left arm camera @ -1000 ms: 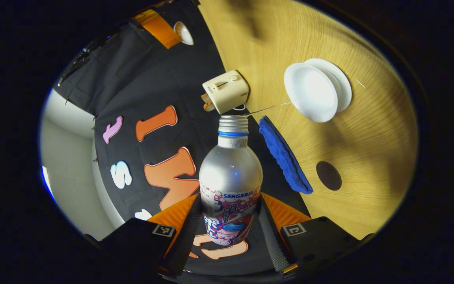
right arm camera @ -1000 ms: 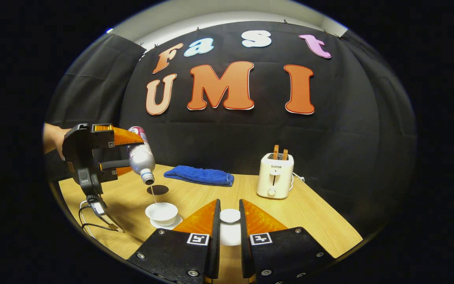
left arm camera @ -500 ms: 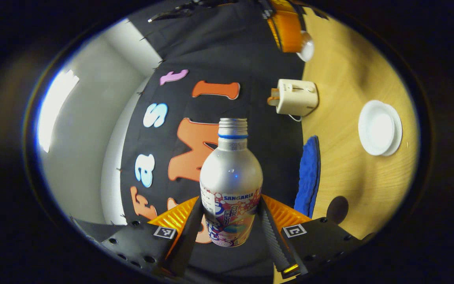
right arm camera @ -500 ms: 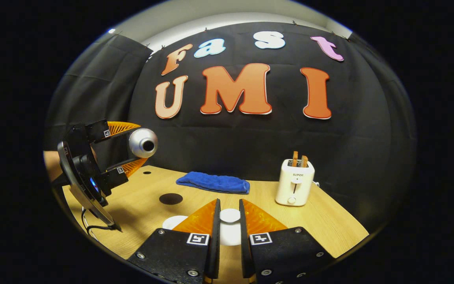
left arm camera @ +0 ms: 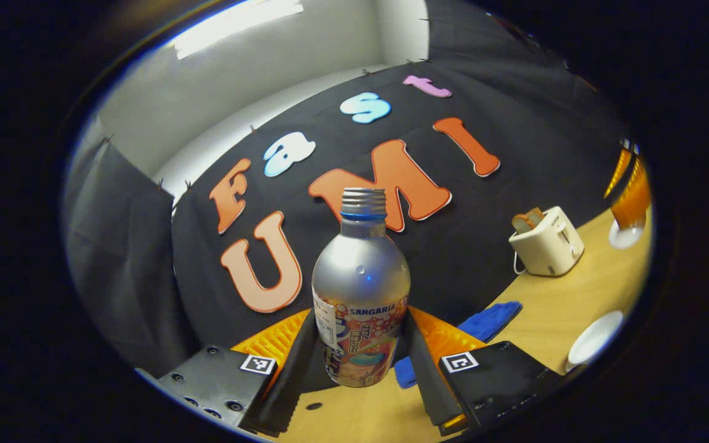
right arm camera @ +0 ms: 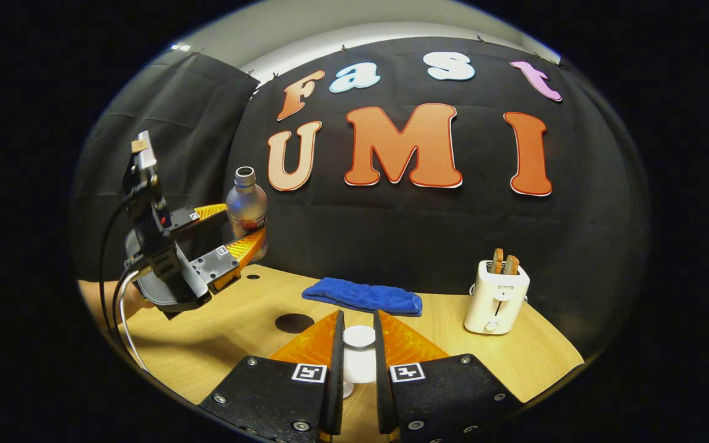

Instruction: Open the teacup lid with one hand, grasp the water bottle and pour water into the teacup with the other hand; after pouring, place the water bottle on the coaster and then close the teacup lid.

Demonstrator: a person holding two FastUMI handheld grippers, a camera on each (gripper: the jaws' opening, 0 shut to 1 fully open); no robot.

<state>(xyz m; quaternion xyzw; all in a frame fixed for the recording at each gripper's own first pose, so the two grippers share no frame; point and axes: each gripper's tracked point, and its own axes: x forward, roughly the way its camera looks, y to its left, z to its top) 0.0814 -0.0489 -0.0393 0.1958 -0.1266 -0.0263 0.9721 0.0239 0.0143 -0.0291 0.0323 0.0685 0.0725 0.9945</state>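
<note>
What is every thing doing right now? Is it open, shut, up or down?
Water bottle: upright, cap off, held above the table.
Left tool: shut on the bottle.
Teacup lid: off the cup, held up.
Right tool: shut on the lid.
Teacup: uncovered, on the table.
Coaster: nothing on it.
Toaster: bread sticking up.
Blue cloth: lying flat.

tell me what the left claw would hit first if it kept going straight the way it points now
Probably the black cloth wall. The left claw, shut on the upright water bottle, points above the table toward it; nothing else appears in that line, though depth is hard to judge.
</note>
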